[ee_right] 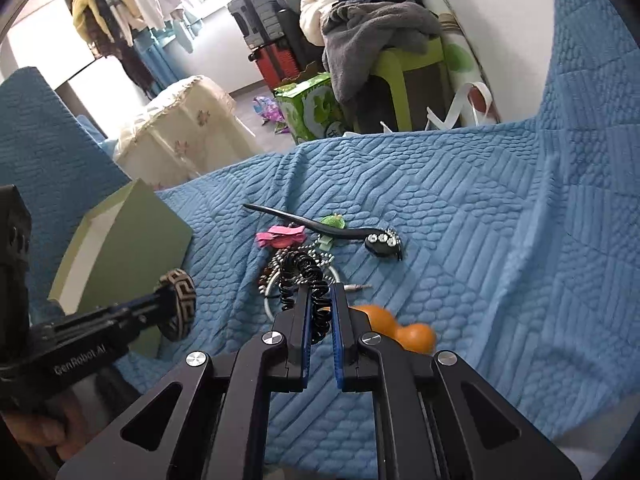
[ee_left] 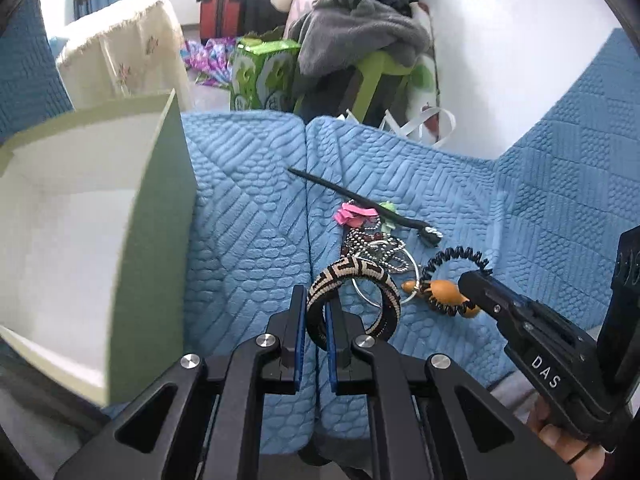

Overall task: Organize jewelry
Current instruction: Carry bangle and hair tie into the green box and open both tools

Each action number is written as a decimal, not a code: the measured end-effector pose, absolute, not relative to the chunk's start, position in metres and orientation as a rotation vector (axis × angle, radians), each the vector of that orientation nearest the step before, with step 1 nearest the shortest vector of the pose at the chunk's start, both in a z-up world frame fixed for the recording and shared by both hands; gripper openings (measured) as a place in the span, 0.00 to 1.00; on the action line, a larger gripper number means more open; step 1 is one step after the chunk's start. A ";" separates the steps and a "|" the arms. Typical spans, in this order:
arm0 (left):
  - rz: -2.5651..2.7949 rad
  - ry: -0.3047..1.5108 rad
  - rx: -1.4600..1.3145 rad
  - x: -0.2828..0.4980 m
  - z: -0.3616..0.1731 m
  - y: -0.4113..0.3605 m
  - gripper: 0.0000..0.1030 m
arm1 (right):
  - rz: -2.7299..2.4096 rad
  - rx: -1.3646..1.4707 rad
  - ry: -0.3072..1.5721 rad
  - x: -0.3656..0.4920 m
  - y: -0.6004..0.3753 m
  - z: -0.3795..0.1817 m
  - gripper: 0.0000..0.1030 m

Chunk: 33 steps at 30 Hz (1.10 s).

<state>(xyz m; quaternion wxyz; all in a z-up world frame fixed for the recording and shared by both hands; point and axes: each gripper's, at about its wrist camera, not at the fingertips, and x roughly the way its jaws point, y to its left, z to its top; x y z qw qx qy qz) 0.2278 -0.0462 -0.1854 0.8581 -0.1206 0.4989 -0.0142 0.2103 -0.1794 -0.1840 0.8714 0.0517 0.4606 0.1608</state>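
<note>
My left gripper (ee_left: 316, 312) is shut on a black-and-cream patterned bangle (ee_left: 360, 276), held just above the blue quilt; the bangle also shows in the right wrist view (ee_right: 178, 304). My right gripper (ee_right: 320, 308) is shut on a black coiled cord (ee_right: 304, 280) that carries an orange gourd charm (ee_right: 396, 328). The cord (ee_left: 460, 258) and gourd (ee_left: 442, 290) also show in the left wrist view. A pile of jewelry lies beyond: ball chains (ee_left: 380, 244), a pink piece (ee_left: 352, 214), a black hair stick (ee_left: 360, 200).
An open green box (ee_left: 160, 208) with a white inside stands to the left on the quilt (ee_left: 248, 200). It shows in the right wrist view too (ee_right: 132, 240). A metal ring (ee_left: 404, 280) lies under the bangle. Clothes, a green stool and boxes stand beyond the quilt's far edge.
</note>
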 end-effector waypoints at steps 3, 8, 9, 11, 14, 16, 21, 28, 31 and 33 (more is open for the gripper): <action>-0.041 1.041 -0.264 0.218 -0.174 -0.041 0.07 | 0.312 0.087 0.955 0.195 -0.175 -0.175 0.06; -0.052 1.038 -0.282 0.197 -0.150 -0.034 0.07 | 0.281 0.078 0.988 0.172 -0.169 -0.169 0.06; -0.052 1.029 -0.258 0.192 -0.142 -0.033 0.07 | 0.277 0.087 1.000 0.167 -0.168 -0.168 0.06; -0.055 1.017 -0.242 0.185 -0.133 -0.032 0.07 | 0.270 0.090 1.002 0.159 -0.166 -0.164 0.06; -0.074 1.002 -0.231 0.178 -0.120 -0.028 0.07 | 0.259 0.076 0.990 0.150 -0.160 -0.153 0.06; -0.084 0.988 -0.230 0.173 -0.110 -0.024 0.07 | 0.257 0.074 0.982 0.148 -0.157 -0.146 0.06; -0.102 0.957 -0.233 0.171 -0.084 -0.015 0.07 | 0.258 0.087 0.932 0.146 -0.148 -0.112 0.06; -0.113 0.875 -0.250 0.174 -0.033 0.016 0.07 | 0.291 0.068 0.835 0.152 -0.118 -0.051 0.06; -0.102 0.848 -0.253 0.175 -0.018 0.033 0.07 | 0.303 0.063 0.803 0.154 -0.103 -0.034 0.06; -0.088 0.833 -0.254 0.174 -0.011 0.046 0.07 | 0.311 0.053 0.790 0.155 -0.091 -0.027 0.06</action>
